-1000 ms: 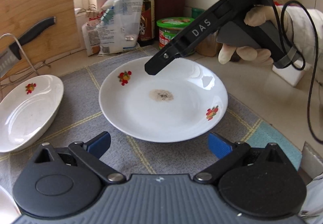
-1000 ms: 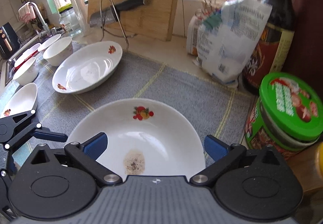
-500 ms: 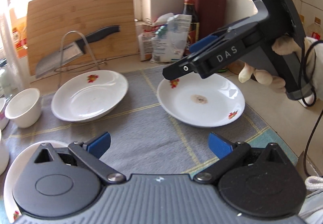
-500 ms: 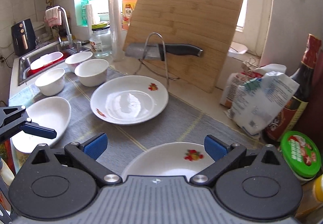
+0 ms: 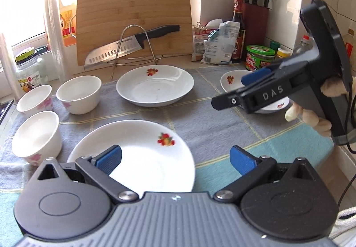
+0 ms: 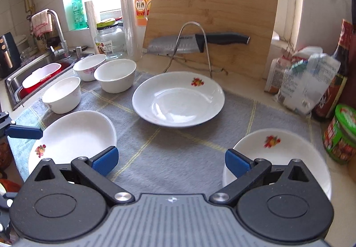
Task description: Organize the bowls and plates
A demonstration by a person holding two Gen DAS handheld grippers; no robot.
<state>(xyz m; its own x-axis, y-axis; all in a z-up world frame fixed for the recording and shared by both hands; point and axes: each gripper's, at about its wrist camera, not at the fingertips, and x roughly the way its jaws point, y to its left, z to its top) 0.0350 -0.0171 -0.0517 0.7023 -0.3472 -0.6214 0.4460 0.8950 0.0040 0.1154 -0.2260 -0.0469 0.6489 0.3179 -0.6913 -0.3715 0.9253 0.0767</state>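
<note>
Both tools hang above the counter, nothing in them. The left gripper [image 5: 175, 158] has its jaws wide apart over the near plate [image 5: 142, 153]. The right gripper [image 6: 170, 161] is spread just as wide above the grey mat [image 6: 178, 142], a gloved hand [image 5: 311, 113] wrapped round its handle. Three plates: one ahead of the right gripper, the middle plate [image 6: 178, 102], one under its right finger, the right plate [image 6: 284, 153], one off its left finger. Three bowls [image 6: 114, 75] clustered beyond, to the left. All sit upright, rims up; round, so no long axis to call
</note>
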